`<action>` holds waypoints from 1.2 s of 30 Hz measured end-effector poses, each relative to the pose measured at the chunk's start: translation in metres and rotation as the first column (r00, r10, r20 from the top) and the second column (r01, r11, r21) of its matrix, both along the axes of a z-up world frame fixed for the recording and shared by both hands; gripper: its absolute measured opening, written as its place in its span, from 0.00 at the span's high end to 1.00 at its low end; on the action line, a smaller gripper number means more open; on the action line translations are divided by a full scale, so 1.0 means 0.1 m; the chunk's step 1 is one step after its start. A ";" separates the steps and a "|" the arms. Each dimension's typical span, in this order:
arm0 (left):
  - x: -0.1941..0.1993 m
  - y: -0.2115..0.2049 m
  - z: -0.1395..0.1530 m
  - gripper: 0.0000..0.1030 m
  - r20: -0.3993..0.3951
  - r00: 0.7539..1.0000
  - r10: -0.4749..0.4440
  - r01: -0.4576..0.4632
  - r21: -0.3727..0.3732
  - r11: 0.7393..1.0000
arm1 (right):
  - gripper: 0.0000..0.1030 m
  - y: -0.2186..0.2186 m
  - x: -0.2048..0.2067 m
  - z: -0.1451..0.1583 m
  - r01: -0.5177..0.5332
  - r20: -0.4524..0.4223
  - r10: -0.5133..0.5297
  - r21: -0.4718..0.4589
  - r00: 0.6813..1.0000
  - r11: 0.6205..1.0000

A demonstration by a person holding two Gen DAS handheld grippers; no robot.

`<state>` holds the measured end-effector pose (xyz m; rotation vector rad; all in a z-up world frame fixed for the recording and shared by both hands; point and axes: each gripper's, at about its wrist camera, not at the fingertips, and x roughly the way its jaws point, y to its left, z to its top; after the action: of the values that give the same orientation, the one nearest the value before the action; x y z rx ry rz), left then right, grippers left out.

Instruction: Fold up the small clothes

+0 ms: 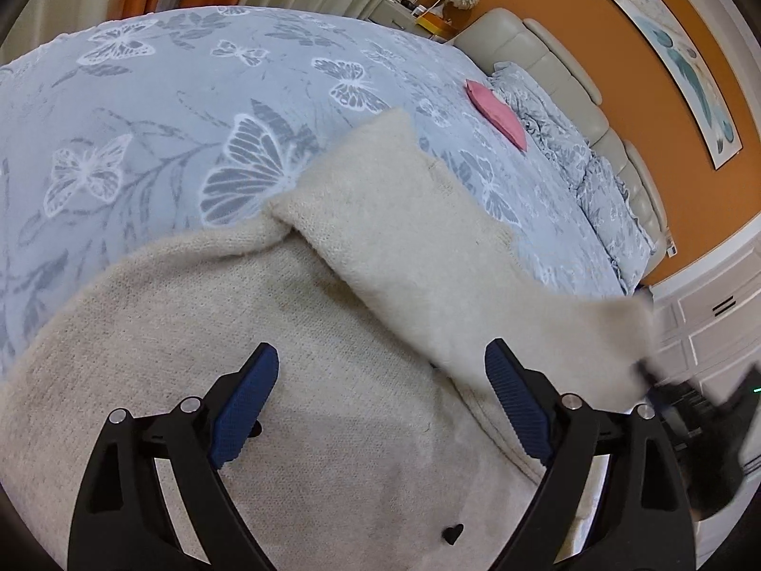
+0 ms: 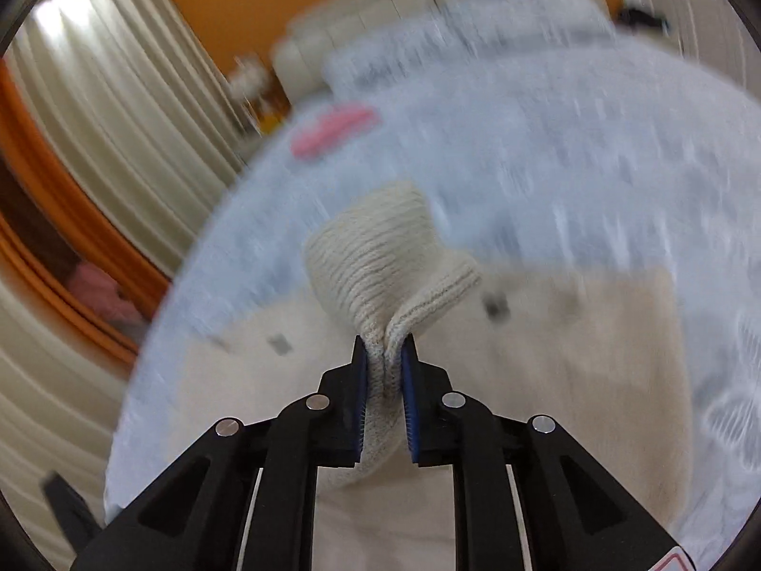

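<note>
A cream knit sweater (image 1: pixel 238 357) lies spread on the bed. My left gripper (image 1: pixel 380 361) is open and empty, hovering just above the sweater's body. One sleeve (image 1: pixel 428 247) is lifted and stretched toward the right edge, where the right gripper (image 1: pixel 666 390) shows blurred. In the right wrist view my right gripper (image 2: pixel 384 352) is shut on the ribbed sleeve cuff (image 2: pixel 380 257), which bunches up above the fingers. The sweater body (image 2: pixel 547 357) lies flat below, blurred by motion.
The bed has a pale blue butterfly-print cover (image 1: pixel 190 119). A folded pink garment (image 1: pixel 497 112) lies near the pillows (image 1: pixel 570 142) and beige headboard (image 1: pixel 547 62). Curtains (image 2: pixel 119 95) hang beyond the bed; white cabinets (image 1: pixel 704 314) stand at the right.
</note>
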<state>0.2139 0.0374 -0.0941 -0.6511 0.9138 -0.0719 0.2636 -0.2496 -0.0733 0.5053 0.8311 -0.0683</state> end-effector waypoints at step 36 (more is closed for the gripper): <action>0.40 0.51 -0.15 0.83 0.126 0.989 0.074 -0.057 -0.133 0.989 | 0.93 -0.66 -1.04 0.06 0.108 0.206 -0.126 0.098 0.970 0.989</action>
<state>0.2541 0.0882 -0.1094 -0.7870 0.7649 -0.1138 0.1600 -0.3152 -0.0675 0.6319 0.5965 -0.0858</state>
